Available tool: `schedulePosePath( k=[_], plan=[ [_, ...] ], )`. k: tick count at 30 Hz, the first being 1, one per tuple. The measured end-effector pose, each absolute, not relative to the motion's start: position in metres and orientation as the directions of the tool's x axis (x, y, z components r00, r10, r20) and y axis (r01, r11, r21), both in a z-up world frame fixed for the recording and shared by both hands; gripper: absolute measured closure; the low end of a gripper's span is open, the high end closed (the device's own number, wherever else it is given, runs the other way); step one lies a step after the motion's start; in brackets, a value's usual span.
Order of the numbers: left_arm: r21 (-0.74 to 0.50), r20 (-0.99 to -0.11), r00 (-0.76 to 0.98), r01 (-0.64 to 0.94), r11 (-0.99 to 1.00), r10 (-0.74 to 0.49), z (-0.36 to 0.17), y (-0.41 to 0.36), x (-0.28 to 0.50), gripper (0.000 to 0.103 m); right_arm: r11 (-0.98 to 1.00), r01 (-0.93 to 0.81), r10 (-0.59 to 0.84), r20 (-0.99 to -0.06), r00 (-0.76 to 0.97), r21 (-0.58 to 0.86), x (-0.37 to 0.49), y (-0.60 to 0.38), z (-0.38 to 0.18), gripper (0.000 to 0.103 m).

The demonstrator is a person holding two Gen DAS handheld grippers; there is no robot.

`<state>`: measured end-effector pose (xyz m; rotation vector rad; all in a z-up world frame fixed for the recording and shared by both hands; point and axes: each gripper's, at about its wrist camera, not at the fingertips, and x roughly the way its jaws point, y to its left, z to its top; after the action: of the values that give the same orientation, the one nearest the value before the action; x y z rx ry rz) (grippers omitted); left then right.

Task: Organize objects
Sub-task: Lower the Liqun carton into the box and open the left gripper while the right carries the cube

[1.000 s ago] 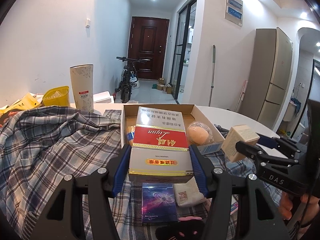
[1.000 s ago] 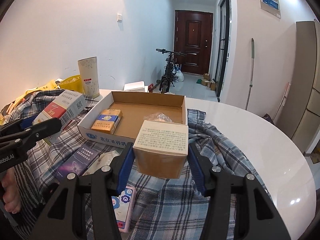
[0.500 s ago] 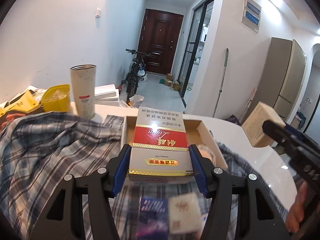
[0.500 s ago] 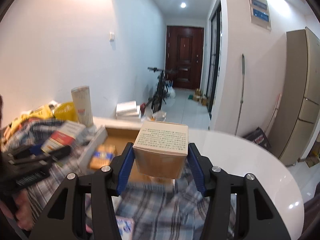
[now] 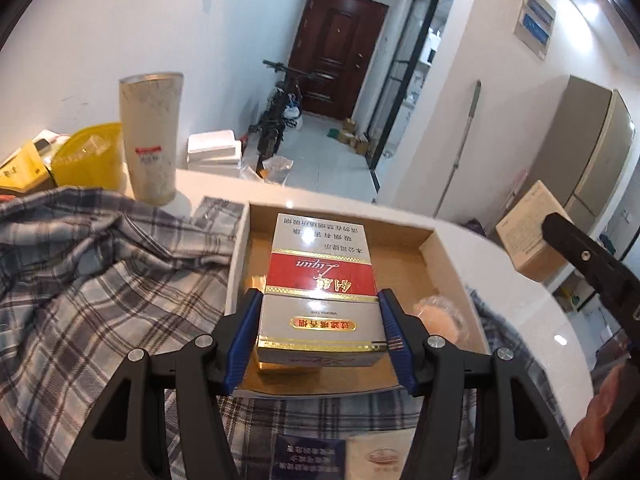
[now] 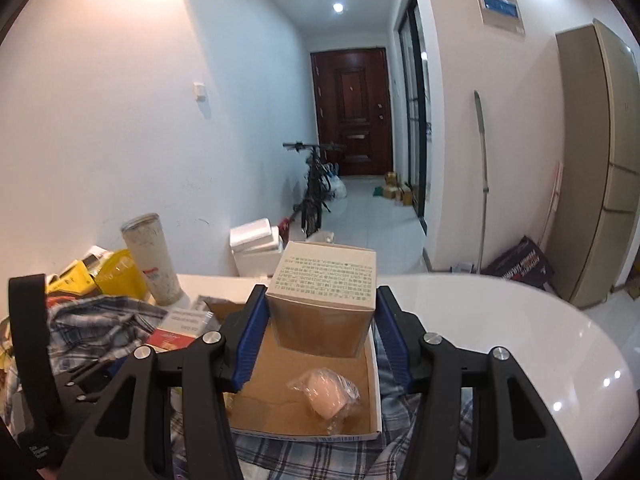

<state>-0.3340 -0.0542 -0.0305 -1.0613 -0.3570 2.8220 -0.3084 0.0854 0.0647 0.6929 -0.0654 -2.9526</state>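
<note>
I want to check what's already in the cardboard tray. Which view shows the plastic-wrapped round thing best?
The right wrist view: the plastic-wrapped round thing lies fully visible on the bare floor of the cardboard tray. In the left wrist view it is partly hidden behind that gripper's finger and looks blurrier.

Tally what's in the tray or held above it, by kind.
Held boxes: 2, the red-and-white carton and the tan box.
Small pack under the carton in the tray: 1.
Wrapped round item: 1.
Total: 4.
</note>
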Motion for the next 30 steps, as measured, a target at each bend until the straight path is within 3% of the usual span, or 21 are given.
schedulePosePath(
  k=[6,22,24,25,27,30],
  plan=[
    [-0.222,-0.670,-0.719,-0.045,-0.974,0.186,-0.051,-0.045,-0.346,0.043,-0.987,0.102,-0.151,-0.518,-0.842,0.122,-0.328,0.094,0.035,0.050],
    [-0.257,-0.729,-0.653,-0.015,-0.966,0.204,-0.069,-0.059,-0.354,0.042,-0.989,0.111,-0.143,-0.493,-0.858,0.093,-0.323,0.095,0.034,0.050],
    [-0.286,-0.689,-0.688,-0.028,-0.958,0.226,-0.060,-0.062,-0.345,0.038,-0.990,0.110,-0.137,-0.480,-0.866,0.084,-0.321,0.095,0.036,0.050],
    [-0.285,-0.670,-0.707,-0.036,-0.958,0.226,-0.055,-0.063,-0.341,0.028,-0.991,0.109,-0.130,-0.469,-0.874,0.072,-0.319,0.094,0.037,0.050],
    [-0.266,-0.601,-0.777,-0.030,-0.963,0.190,-0.042,-0.067,-0.330,0.019,-0.992,0.113,-0.124,-0.449,-0.885,0.051,-0.315,0.093,0.038,0.050],
    [-0.238,-0.474,-0.871,-0.012,-0.971,0.127,-0.021,-0.072,-0.309,0.014,-0.988,0.132,-0.151,-0.442,-0.884,0.074,-0.314,0.094,0.038,0.050]
  ],
)
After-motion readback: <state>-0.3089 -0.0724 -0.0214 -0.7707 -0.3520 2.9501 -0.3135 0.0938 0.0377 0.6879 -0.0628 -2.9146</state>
